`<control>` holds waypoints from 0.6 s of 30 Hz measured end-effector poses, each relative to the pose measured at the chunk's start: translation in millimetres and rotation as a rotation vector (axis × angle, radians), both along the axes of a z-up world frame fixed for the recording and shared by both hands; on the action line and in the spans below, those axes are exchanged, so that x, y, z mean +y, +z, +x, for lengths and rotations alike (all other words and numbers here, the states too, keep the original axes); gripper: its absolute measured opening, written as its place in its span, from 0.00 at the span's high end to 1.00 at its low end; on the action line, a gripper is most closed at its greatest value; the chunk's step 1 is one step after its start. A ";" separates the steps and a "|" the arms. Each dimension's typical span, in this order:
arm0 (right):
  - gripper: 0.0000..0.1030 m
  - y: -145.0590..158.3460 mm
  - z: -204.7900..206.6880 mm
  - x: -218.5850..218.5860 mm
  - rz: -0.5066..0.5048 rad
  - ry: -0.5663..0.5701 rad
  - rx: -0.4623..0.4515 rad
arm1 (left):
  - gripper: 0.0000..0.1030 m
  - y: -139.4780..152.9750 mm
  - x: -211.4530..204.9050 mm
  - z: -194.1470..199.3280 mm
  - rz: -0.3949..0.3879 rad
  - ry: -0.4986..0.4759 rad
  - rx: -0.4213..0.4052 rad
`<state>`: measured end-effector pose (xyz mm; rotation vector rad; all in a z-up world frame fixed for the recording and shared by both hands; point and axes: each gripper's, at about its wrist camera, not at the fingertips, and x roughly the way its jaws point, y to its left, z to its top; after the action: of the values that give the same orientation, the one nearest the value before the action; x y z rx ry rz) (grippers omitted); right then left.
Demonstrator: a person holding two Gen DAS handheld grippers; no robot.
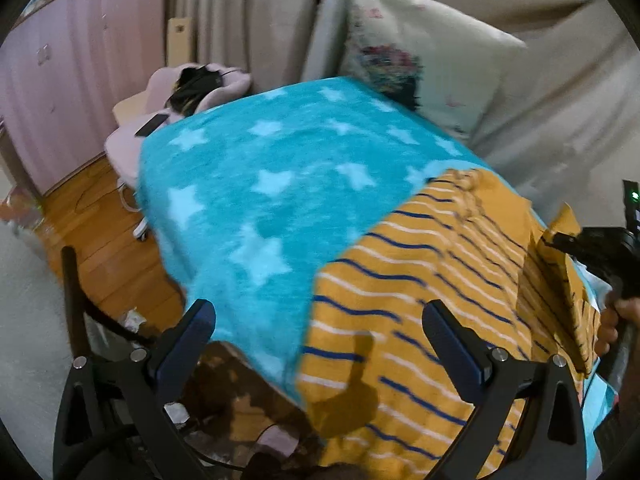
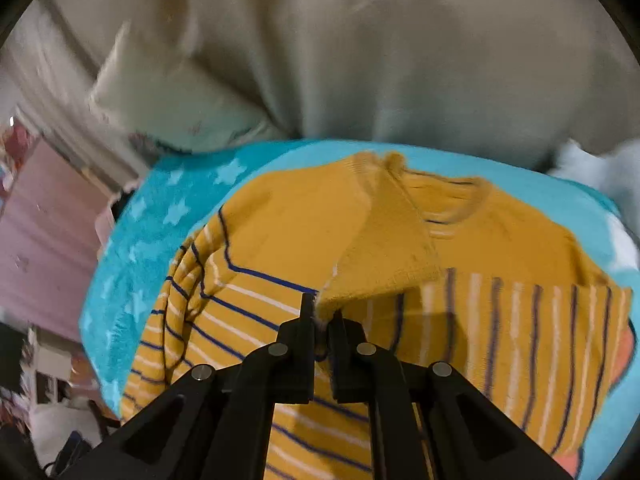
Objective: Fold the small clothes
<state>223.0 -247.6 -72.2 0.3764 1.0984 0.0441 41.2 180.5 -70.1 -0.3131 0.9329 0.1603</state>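
Observation:
A small mustard-yellow sweater [image 1: 432, 280] with blue and white stripes lies on a turquoise star-patterned blanket [image 1: 256, 184]. My left gripper [image 1: 320, 320] is open and empty, held above the sweater's left edge near the blanket's front. My right gripper [image 2: 322, 316] is shut on the cuff of the sweater's sleeve [image 2: 380, 248], lifting it over the sweater's body [image 2: 520, 320]. The right gripper also shows in the left wrist view [image 1: 560, 240], holding the raised sleeve at the far right.
A pale floral pillow [image 1: 420, 52] leans on beige curtains [image 2: 360, 40] behind the blanket. A pink chair [image 1: 188, 92] with dark items stands at the left over wooden floor [image 1: 100, 240]. Clutter and cables lie below the bed edge [image 1: 224, 400].

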 end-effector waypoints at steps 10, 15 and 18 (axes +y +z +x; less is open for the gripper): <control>0.73 -64.9 42.8 78.1 -0.051 0.183 0.123 | 0.00 -18.4 41.4 4.7 -0.022 0.092 0.050; 0.51 -51.7 36.5 107.0 -0.048 0.297 0.093 | 0.00 -14.3 56.9 9.8 -0.010 0.142 0.042; 0.51 -29.1 14.1 128.4 0.020 0.388 0.045 | 0.00 -8.8 71.6 9.8 0.009 0.198 0.024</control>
<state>237.2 -119.2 -101.3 0.1787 1.2037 0.3912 51.1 252.1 -78.9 -0.3955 0.9244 0.3503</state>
